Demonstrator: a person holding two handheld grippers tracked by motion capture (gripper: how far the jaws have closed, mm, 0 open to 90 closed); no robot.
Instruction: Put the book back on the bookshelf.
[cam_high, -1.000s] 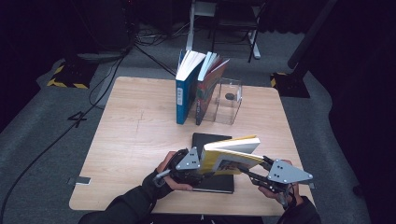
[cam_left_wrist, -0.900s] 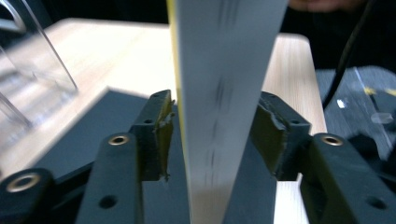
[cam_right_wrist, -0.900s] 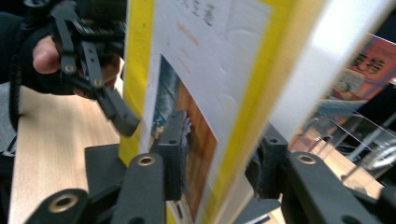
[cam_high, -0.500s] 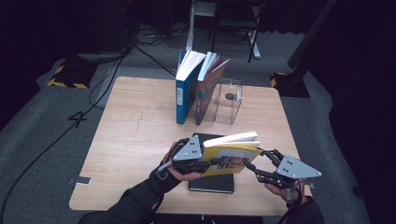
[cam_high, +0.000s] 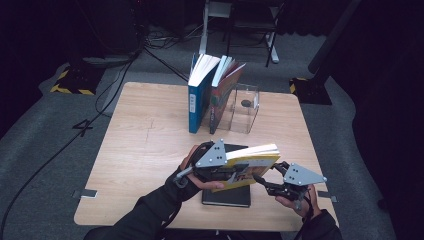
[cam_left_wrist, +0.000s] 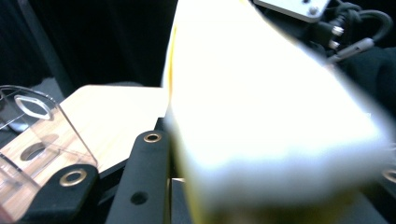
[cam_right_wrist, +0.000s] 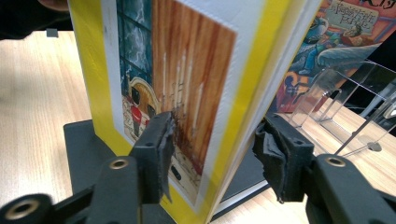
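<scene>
A yellow paperback (cam_high: 250, 160) hangs tilted above a black book (cam_high: 227, 196) that lies flat near the table's front edge. My left gripper (cam_high: 234, 172) is shut on the paperback's left end; its jaws have just been closing, and the pale page block (cam_left_wrist: 261, 116) sits between them. My right gripper (cam_high: 261, 181) stands open at the book's right end and its jaws have just been opening. In the right gripper view its left pad (cam_right_wrist: 161, 140) is at the picture cover (cam_right_wrist: 187, 70), while the right pad (cam_right_wrist: 280, 161) stands off the page edge.
At the back of the wooden table (cam_high: 140, 150) a blue book (cam_high: 199, 100) and a colourful book (cam_high: 222, 95) lean against a clear acrylic stand (cam_high: 245, 107). The table's left half is bare wood. Cables run over the dark floor behind.
The left gripper has lifted the yellow book higher off the black book. The right gripper has slid right and down, and its jaws have spread off the book.
</scene>
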